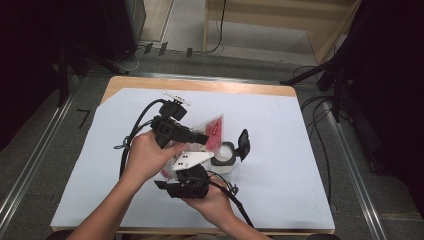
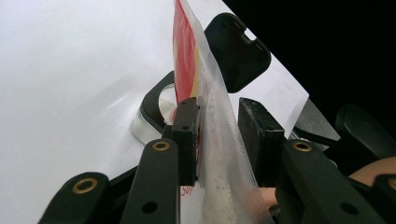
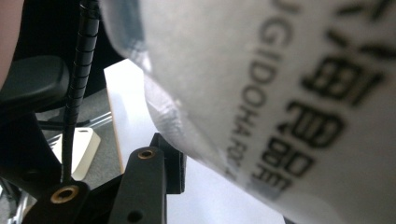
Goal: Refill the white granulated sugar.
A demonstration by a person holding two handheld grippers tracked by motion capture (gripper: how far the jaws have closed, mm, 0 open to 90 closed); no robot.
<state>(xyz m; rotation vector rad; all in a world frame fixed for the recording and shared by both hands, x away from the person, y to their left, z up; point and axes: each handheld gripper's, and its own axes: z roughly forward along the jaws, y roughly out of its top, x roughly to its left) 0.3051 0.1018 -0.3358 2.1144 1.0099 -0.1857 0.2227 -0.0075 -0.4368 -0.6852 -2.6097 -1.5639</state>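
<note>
A clear plastic pouch [image 1: 214, 131] with a red label is held up above the table between both hands. In the left gripper view the pouch [image 2: 187, 56] stands edge-on between my left gripper's [image 2: 217, 107] jaws. It touches one pad [image 2: 187, 135], with a gap to the other, so the left gripper [image 1: 202, 137] is open. My right gripper [image 1: 176, 169] sits just below, under its grey plate. In the right gripper view the printed pouch [image 3: 280, 70] lies close over the jaws. One finger [image 3: 170, 158] shows and the other is hidden.
A small glass jar [image 1: 223, 157] stands on the white sheet [image 1: 280, 130] just right of the grippers, its black flip lid [image 1: 243, 142] swung open. The jar [image 2: 149, 116] and lid [image 2: 238, 51] lie just beyond the left jaws. Cables trail from both grippers.
</note>
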